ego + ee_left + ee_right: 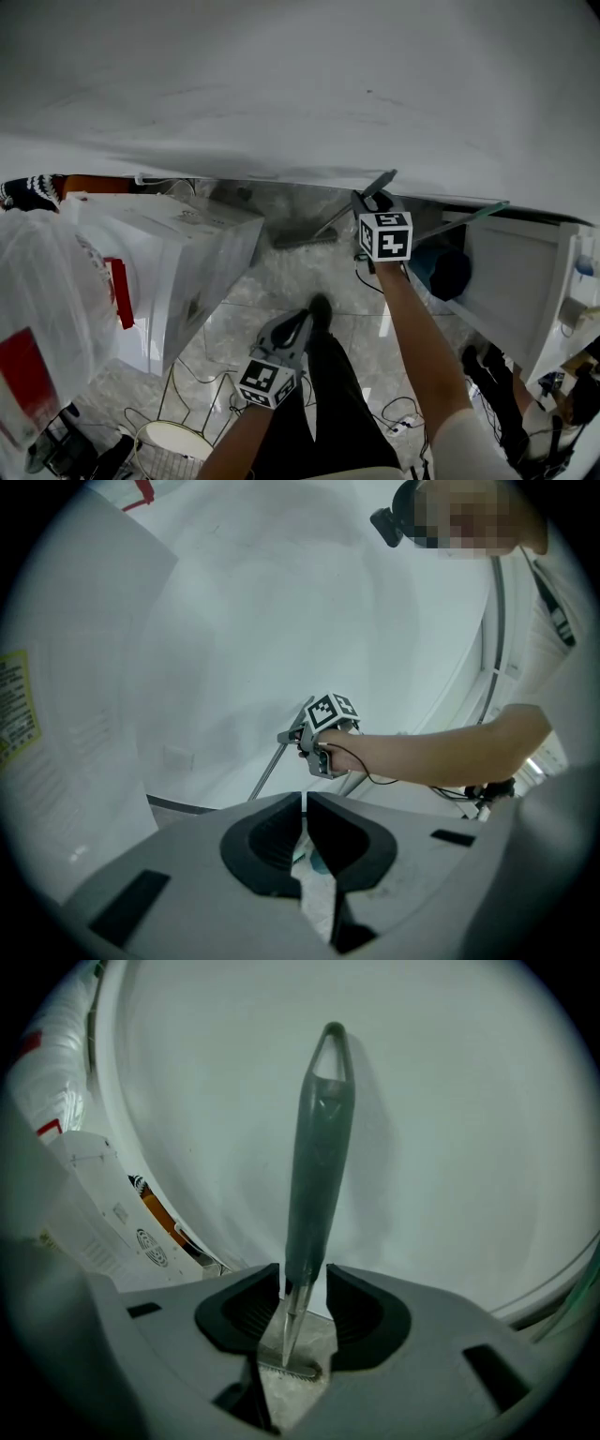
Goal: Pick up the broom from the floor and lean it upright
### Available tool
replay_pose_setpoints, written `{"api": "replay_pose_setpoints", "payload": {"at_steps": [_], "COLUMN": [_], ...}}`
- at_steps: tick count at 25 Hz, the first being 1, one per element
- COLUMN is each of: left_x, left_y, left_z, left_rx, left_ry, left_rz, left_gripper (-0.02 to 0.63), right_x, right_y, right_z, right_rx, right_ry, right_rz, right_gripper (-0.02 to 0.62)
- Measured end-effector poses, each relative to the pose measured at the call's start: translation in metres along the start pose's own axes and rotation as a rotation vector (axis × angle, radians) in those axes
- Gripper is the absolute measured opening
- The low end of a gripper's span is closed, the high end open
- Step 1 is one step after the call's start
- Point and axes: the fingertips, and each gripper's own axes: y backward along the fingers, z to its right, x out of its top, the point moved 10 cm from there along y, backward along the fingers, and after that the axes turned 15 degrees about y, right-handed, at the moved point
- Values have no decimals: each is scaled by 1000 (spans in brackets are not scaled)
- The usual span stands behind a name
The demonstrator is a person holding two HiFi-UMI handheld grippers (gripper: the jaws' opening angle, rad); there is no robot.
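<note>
The broom stands with its grey grip (314, 1147) leaning on the white wall and its head (291, 1370) down on the marbled floor. My right gripper (305, 1283) is open around it: the thin shaft runs between the jaws with gaps to the pads. In the head view the right gripper (375, 197) is at the top of the broom handle (352, 206), with the broom head (305, 241) on the floor below. My left gripper (314, 305) hangs lower by the person's leg, shut and empty; its jaws (305, 808) meet along a thin line. From there I see the right gripper (305, 733) and the broom shaft (267, 775).
Large white boxes (178, 253) and a plastic bag (37, 309) fill the left. Cables (197, 375) trail over the floor beside a round wire basket (173, 445). A white cabinet (511, 281) and a dark round object (450, 272) stand at the right.
</note>
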Motion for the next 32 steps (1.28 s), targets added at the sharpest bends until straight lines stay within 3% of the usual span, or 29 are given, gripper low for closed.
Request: {"api": "replay_pose_setpoints", "payload": {"at_steps": [21, 27, 32], "left_x": [16, 31, 66], "left_y": [17, 35, 56], "left_z": [16, 38, 70], "left_rx": [-4, 7, 21], "left_ry": [-33, -88, -148], "left_rz": [34, 21, 32], "left_gripper": [17, 17, 17], "right_x": [14, 21, 42], "right_y": [36, 87, 160], "right_z": [11, 5, -5], "right_rx": [-11, -8, -6], "right_ry": [31, 45, 42], "right_rz": [30, 50, 124], "right_gripper": [239, 230, 179]}}
